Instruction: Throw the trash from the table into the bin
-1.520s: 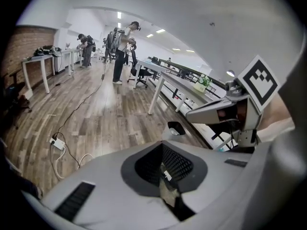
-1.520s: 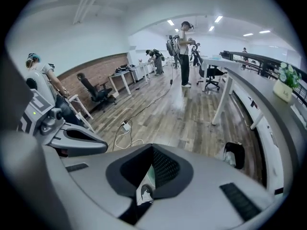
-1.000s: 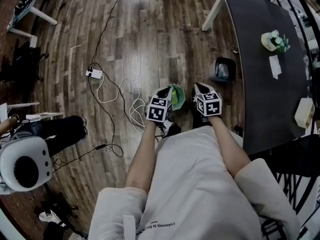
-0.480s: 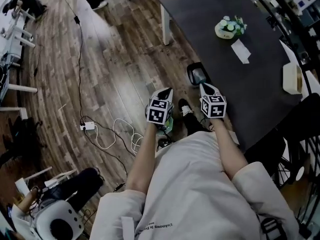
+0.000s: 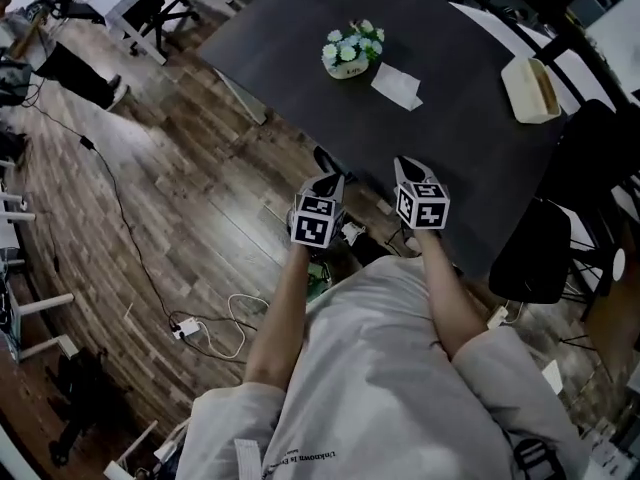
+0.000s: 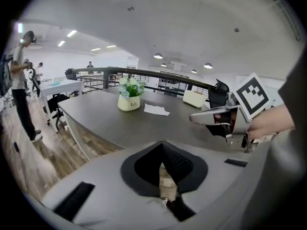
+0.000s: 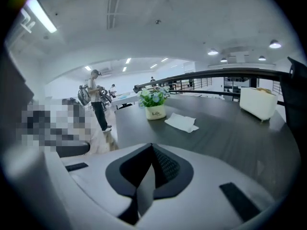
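Swung round from the cable-strewn floor of a second ago, the left gripper [image 5: 330, 181] and right gripper [image 5: 403, 163] now point at the dark table [image 5: 470, 138], both pairs of jaws closed together. At their 12 o'clock, on the tabletop, lies the trash: a crumpled white paper napkin [image 5: 397, 86], with a flower pot [image 5: 350, 53] at its 10 o'clock.

The person stretches the bare left forearm [image 5: 277, 318] and the bare right forearm [image 5: 447, 300] forward, side by side. The grey two-jaw left gripper [image 5: 333, 180], which carries a black-and-white marker cube, points away and somewhat down, with its jaws closed together on nothing. The grey two-jaw right gripper [image 5: 403, 162], near it on the right, points the same way, also closed and empty.
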The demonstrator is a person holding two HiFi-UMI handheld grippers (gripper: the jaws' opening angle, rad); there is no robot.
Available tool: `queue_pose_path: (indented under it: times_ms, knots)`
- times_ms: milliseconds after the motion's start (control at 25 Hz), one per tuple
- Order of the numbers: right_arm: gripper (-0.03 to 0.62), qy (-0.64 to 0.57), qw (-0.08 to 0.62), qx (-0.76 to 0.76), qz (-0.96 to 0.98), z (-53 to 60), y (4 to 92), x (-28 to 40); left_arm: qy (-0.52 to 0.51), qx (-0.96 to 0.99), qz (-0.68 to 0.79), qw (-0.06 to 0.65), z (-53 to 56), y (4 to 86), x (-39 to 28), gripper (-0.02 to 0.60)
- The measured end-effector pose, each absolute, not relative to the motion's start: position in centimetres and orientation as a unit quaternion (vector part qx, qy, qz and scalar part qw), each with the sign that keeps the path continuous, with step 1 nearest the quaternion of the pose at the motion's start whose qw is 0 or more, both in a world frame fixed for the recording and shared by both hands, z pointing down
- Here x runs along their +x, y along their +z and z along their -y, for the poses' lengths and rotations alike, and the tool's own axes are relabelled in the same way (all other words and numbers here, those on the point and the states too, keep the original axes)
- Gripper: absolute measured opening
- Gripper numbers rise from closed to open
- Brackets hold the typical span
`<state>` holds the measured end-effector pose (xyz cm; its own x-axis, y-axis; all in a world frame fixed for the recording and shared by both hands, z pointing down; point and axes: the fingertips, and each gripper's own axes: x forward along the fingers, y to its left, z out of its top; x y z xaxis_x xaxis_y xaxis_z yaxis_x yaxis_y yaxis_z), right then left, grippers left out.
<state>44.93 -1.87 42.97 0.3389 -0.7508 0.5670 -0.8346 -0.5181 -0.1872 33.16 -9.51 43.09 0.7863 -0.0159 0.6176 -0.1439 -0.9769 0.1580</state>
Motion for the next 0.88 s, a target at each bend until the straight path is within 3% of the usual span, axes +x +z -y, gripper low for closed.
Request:
queue_pose_path:
  times_ms: [160, 520, 880]
  knots:
    - [0.015, 0.304, 0.054, 0.817, 0.487, 1.9, 42.4, 48.5, 0.328, 0.941, 0.020, 0.087, 8.9, 42.9, 37.6, 0.029]
    - [0.035, 0.274, 0.152, 0.795, 0.519, 5.8, 43.1, 56.0, 0.336, 0.939, 0.002, 0.070, 11.2, 41.6, 45.5, 0.029]
    - [0.168, 0.296, 0.183, 0.759, 0.550, 9.0, 46.4, 61.6, 0.340, 0.938, -0.001, 0.074, 13.6, 42.3, 51.8, 0.029]
